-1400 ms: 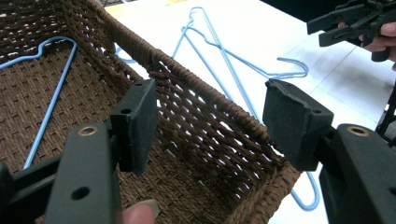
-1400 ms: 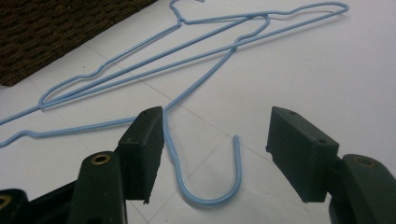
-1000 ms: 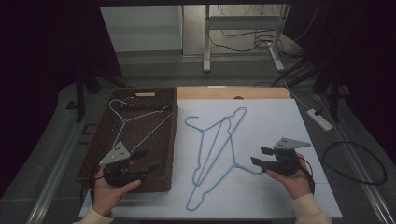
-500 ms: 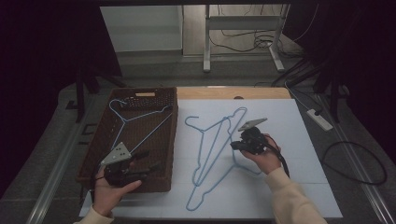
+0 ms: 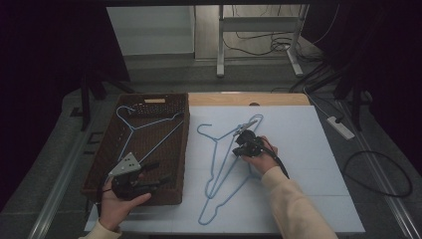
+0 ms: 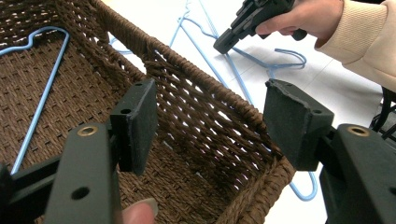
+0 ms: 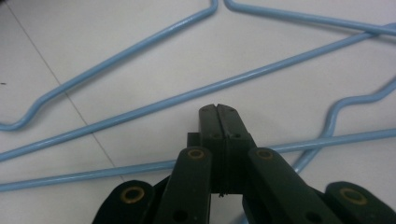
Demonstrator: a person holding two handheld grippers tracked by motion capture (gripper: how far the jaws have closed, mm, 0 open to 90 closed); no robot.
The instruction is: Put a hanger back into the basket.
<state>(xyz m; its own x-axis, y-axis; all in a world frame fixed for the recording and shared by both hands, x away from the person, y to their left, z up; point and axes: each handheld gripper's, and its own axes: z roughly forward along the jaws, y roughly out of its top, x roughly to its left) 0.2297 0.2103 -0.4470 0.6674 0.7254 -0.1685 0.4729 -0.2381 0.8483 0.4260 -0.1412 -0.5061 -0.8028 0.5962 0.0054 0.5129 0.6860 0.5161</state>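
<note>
**Right tool over the hangers**

We see our right tool (image 5: 242,143) clenched, jaws pressed together with nothing between them, poised over the blue hangers (image 5: 226,164) lying overlapped on the white bench (image 5: 308,164). Our left tool (image 5: 149,175) hangs released, jaws straddling the wicker basket's (image 5: 176,144) rim; another blue hanger (image 5: 134,127) lies inside.

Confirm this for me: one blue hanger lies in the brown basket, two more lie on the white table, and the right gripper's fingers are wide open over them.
Wrong on the fingers. The right gripper is shut, its fingers pressed together with nothing between them, as the right gripper view shows. The rest holds: one hanger in the basket, two hangers on the table.
</note>
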